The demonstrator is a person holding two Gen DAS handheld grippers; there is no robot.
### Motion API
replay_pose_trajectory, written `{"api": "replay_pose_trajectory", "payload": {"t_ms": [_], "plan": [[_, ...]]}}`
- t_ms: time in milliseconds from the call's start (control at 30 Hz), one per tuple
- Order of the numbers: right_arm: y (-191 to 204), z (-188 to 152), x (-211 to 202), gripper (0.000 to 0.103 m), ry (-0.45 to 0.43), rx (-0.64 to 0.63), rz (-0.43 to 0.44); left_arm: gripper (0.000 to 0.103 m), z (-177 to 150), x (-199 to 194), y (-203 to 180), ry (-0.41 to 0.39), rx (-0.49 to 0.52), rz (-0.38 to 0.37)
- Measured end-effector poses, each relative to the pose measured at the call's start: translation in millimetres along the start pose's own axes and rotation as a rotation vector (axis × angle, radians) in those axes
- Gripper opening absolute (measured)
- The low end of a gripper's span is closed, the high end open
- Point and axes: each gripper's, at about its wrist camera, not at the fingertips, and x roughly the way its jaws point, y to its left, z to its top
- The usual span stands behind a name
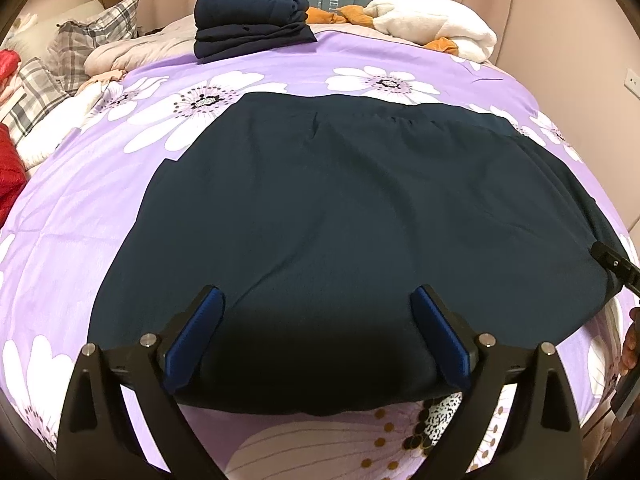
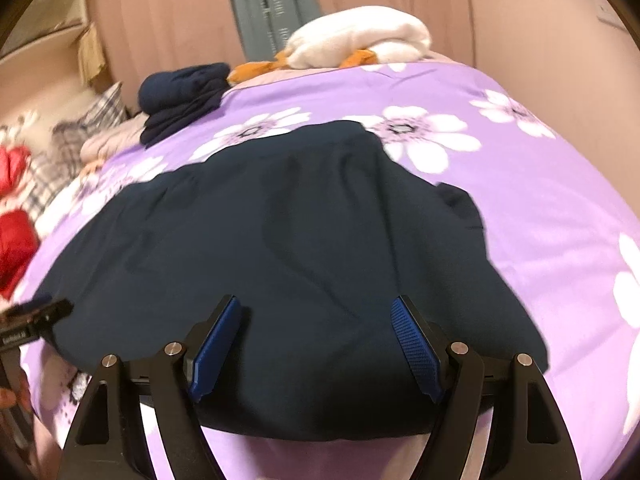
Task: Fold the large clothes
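Note:
A large dark navy garment (image 1: 340, 208) lies spread flat on a purple flowered bedspread (image 1: 100, 208). It also fills the middle of the right wrist view (image 2: 300, 240). My left gripper (image 1: 318, 300) is open and empty, its blue pads (image 1: 192, 340) above the garment's near edge. My right gripper (image 2: 316, 312) is open and empty above the near edge too. The tip of the right gripper shows at the right edge of the left wrist view (image 1: 616, 264). The left gripper shows at the left edge of the right wrist view (image 2: 32, 316).
A folded navy pile (image 1: 252, 24) sits at the far side of the bed, also seen in the right wrist view (image 2: 180, 96). A white and orange plush (image 1: 432, 24) lies beside it. Plaid pillows (image 1: 80, 40) and red fabric (image 1: 8, 176) lie at the left. Pink curtains hang behind.

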Motion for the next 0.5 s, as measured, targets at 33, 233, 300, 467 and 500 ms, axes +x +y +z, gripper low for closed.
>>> {"api": "replay_pose_trajectory", "payload": {"t_ms": [33,233,300,467,500], "plan": [[-3,-1,-2,0.077,0.000,0.014,0.008,0.097,-1,0,1,0.002,-0.004,-0.003],[-8,-6,-7,0.077,-0.007,0.040,0.010,0.098,-4,-3,3,0.003,-0.014,-0.005],[-10,-7,-8,0.077,-0.008,0.042,0.009,0.099,-5,-4,4,0.004,-0.016,-0.004],[-12,-8,-9,0.077,-0.008,0.044,0.004,0.099,-8,-7,6,0.007,-0.020,-0.008],[-13,-9,-10,0.077,-0.007,0.050,0.007,0.099,-8,-8,7,0.009,-0.022,-0.008]]}}
